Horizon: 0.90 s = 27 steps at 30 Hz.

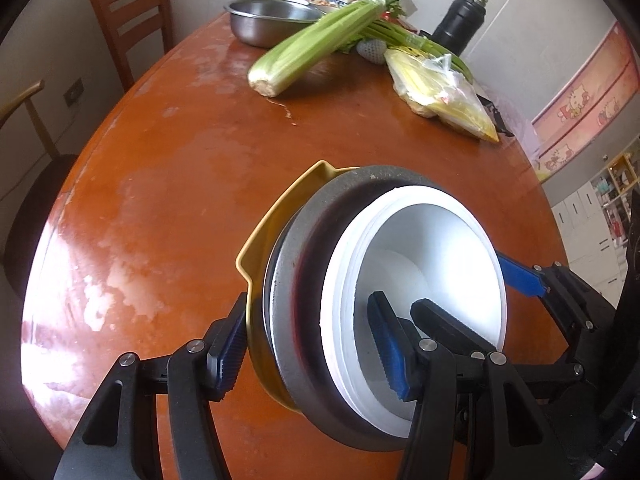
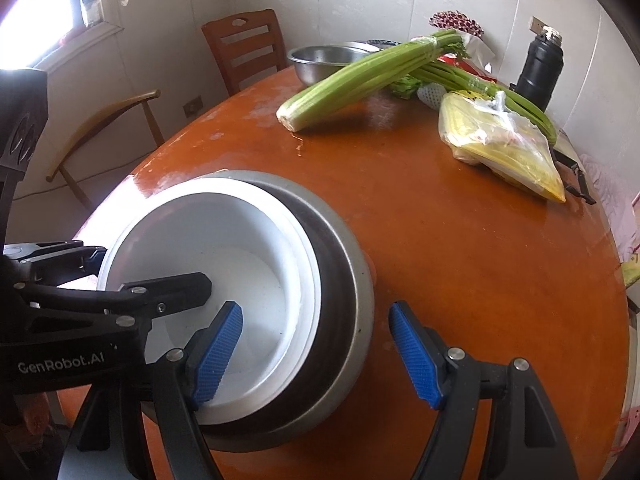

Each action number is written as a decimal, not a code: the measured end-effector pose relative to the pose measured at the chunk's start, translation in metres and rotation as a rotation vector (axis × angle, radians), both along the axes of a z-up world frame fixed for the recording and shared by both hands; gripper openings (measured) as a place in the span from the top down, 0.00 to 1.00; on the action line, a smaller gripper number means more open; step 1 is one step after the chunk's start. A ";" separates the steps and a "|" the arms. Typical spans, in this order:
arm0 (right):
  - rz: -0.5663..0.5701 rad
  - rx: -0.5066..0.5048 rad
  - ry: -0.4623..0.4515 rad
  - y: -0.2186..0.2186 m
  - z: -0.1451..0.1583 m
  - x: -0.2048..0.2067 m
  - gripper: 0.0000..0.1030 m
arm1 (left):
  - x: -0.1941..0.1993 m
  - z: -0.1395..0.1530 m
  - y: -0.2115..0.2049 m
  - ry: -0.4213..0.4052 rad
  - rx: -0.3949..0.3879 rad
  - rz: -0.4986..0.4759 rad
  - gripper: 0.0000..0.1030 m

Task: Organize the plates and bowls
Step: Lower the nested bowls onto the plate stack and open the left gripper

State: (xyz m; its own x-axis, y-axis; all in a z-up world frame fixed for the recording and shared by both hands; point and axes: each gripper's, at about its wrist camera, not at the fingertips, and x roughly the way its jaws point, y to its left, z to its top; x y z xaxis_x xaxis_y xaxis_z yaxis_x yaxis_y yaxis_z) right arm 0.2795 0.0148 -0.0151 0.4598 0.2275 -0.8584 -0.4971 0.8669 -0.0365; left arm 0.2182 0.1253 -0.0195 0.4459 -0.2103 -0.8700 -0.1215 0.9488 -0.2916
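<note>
The stack of bowls and plates [image 1: 360, 300] sits at the near edge of the round wooden table [image 1: 180, 184]: white bowls [image 1: 448, 248] nested inside a grey bowl [image 1: 316, 240], all resting on a yellow plate [image 1: 272, 224].

Step in hand, as judged: you are gripping the nested stack from both sides, either to lift it or to steady it.

- Your left gripper [image 1: 312, 344] straddles the near wall of the stack. One blue pad lies outside against the yellow plate, the other inside the white bowls. The jaws appear to be pinching the stacked rims.
- Your right gripper [image 2: 316, 350] straddles the opposite wall. Its inner pad is inside the white bowls. Its outer pad stands clear of the grey bowl, so the jaws are spread and nothing is clamped.

Next move, as judged: close your right gripper on the rim until both pads bear on the wall. Keep the stack level, since the loose nested pieces may slide.

Surroundings:

- A celery bunch [image 2: 360, 76] and a plastic bag of yellow food [image 2: 504, 148] lie across the far half of the table.
- A steel basin [image 2: 324, 62] and a black flask [image 2: 540, 68] stand behind them.
- Two chairs [image 2: 244, 48] stand beyond the table.

The table next to the stack is bare. The celery and bag limit any placement farther back.
</note>
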 end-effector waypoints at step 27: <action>-0.088 0.010 0.001 -0.072 0.003 0.011 0.27 | 0.023 0.006 -0.072 -0.006 0.029 -0.092 0.43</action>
